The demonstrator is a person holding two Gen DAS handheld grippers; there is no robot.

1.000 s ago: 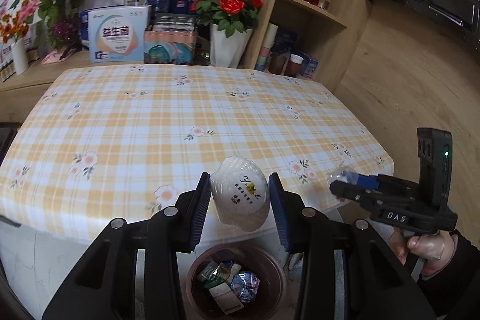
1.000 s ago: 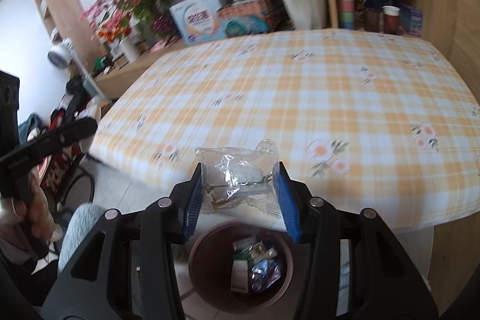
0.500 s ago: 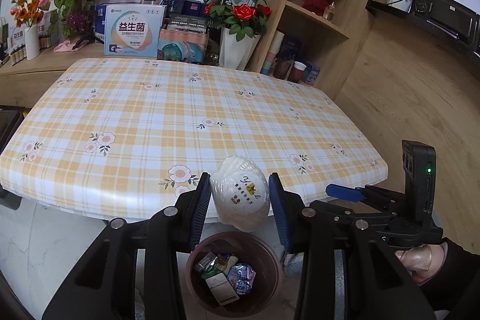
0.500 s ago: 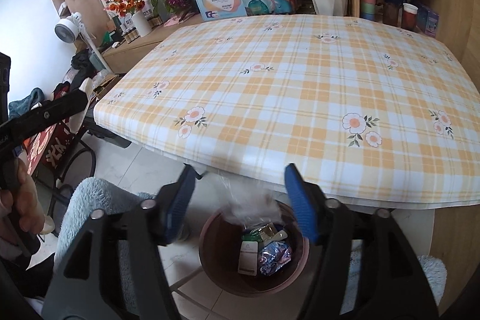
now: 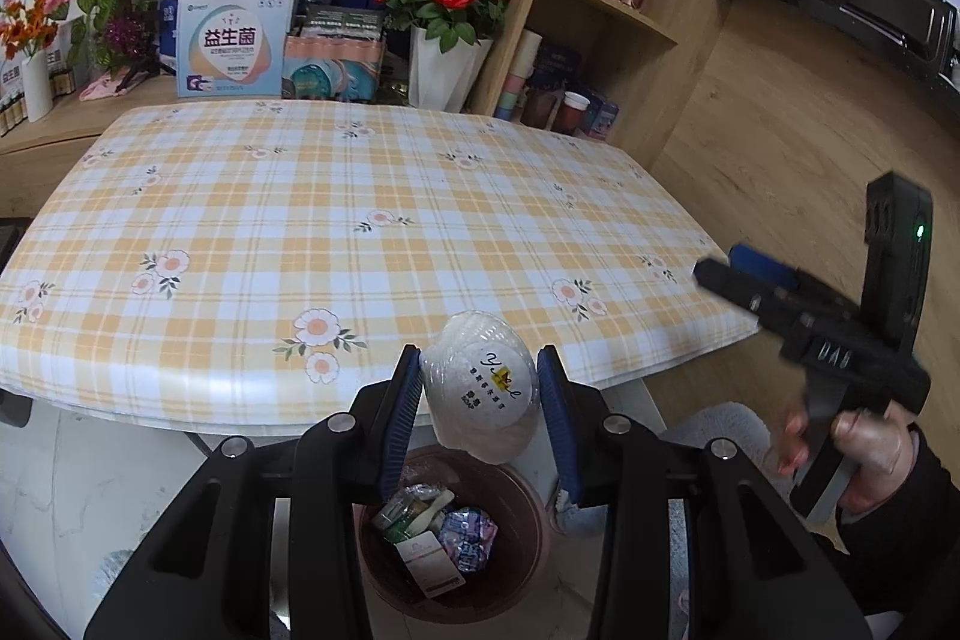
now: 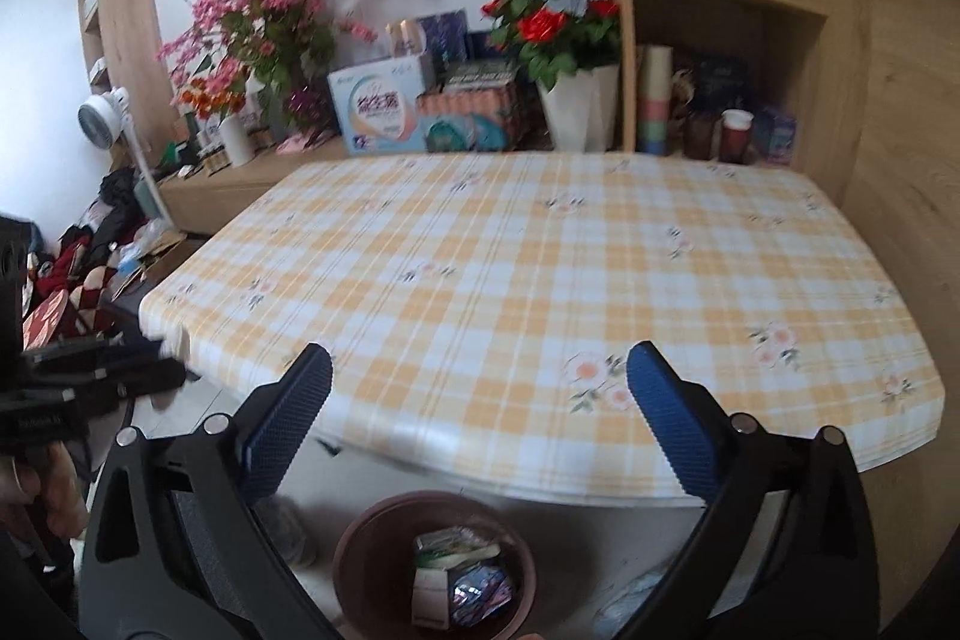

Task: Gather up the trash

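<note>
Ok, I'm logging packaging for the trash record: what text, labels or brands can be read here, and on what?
"益生菌": large characters on the blue-and-white box behind the table; its smaller print is too small to read.
"DAS": on the right gripper body, blurred and uncertain.
White wrapped packet in the left gripper: a cursive logo and small characters, illegible.
Wrappers in the trash bin: print unreadable.

Left gripper, right gripper: black frames showing silver screws, wearing ribbed blue pads; hand showing bare skin, dark sleeve.

claws: 2 | white wrapped packets: 1 | bins: 1 | tables: 1
</note>
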